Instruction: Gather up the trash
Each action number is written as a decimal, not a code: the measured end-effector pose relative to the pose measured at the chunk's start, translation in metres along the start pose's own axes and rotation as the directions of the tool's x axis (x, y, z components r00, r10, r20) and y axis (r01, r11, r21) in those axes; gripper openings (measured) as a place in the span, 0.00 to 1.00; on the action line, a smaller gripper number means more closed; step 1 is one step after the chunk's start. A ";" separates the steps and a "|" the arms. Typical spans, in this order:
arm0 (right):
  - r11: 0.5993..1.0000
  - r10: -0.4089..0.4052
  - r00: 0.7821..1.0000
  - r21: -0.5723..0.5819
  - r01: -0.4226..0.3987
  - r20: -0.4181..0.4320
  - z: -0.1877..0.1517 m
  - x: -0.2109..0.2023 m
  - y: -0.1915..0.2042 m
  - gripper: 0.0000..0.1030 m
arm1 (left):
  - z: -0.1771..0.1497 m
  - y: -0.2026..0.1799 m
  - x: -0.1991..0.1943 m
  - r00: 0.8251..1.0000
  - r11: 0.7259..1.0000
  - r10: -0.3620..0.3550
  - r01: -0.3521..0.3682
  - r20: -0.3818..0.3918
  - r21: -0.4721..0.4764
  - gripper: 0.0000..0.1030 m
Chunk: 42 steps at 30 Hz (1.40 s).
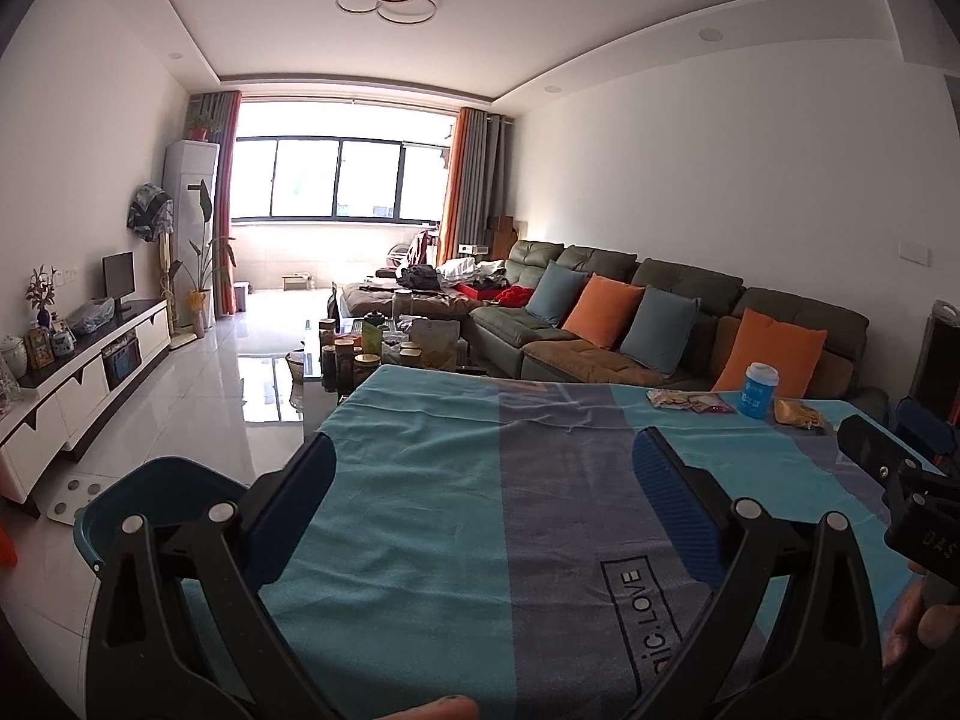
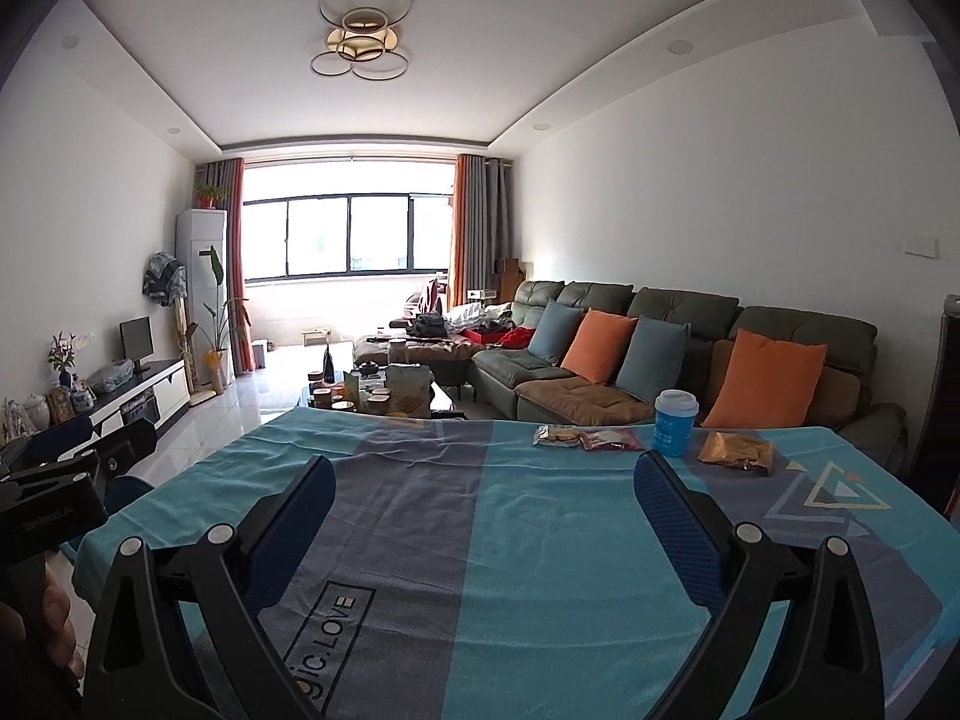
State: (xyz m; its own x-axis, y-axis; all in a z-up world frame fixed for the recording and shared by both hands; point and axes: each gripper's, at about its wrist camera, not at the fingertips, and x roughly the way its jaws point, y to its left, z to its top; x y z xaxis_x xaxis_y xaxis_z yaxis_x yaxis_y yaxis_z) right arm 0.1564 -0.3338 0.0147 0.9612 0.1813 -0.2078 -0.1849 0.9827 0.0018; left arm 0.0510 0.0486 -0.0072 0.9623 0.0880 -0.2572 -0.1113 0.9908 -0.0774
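Spreading across the table: a teal and grey cloth. Hovering above its near edge, both with fingers spread wide and gripping nothing: left gripper, right gripper. Standing toward the far right edge: blue cup. Lying beside it: yellow wrapper to its right, red wrapper and pale wrapper to its left.
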 end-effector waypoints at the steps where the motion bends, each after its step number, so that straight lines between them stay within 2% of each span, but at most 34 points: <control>1: 1.000 -0.003 1.000 0.001 0.003 0.002 -0.001 -0.002 0.000 0.93 | -0.002 0.000 -0.002 1.000 1.000 0.001 -0.001 -0.004 0.000 0.95; 7: 0.999 -0.034 0.999 0.002 0.034 0.026 -0.010 -0.014 0.002 0.93 | -0.009 0.002 -0.010 1.000 1.000 0.003 -0.003 0.005 -0.011 0.95; 19: 0.993 -0.111 0.991 0.053 0.107 0.080 -0.018 -0.041 -0.002 0.93 | -0.019 -0.006 -0.024 0.998 0.999 -0.049 0.049 0.032 0.009 0.95; 28: 0.989 -0.138 0.988 0.061 0.133 0.074 -0.025 -0.050 -0.003 0.93 | -0.030 -0.006 -0.030 0.998 0.998 -0.068 0.068 0.013 0.014 0.95; 42: 0.989 -0.143 0.987 0.057 0.139 0.078 -0.027 -0.054 0.000 0.93 | -0.030 -0.009 -0.030 0.998 0.998 -0.061 0.061 0.032 0.014 0.95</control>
State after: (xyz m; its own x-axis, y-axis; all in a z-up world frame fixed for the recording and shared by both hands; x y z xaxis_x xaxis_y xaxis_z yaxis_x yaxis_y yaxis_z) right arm 0.0993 -0.3447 -0.0003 0.9909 0.0409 -0.1286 -0.0375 0.9989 0.0286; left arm 0.0155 0.0342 -0.0276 0.9748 0.0307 -0.2209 -0.0494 0.9956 -0.0795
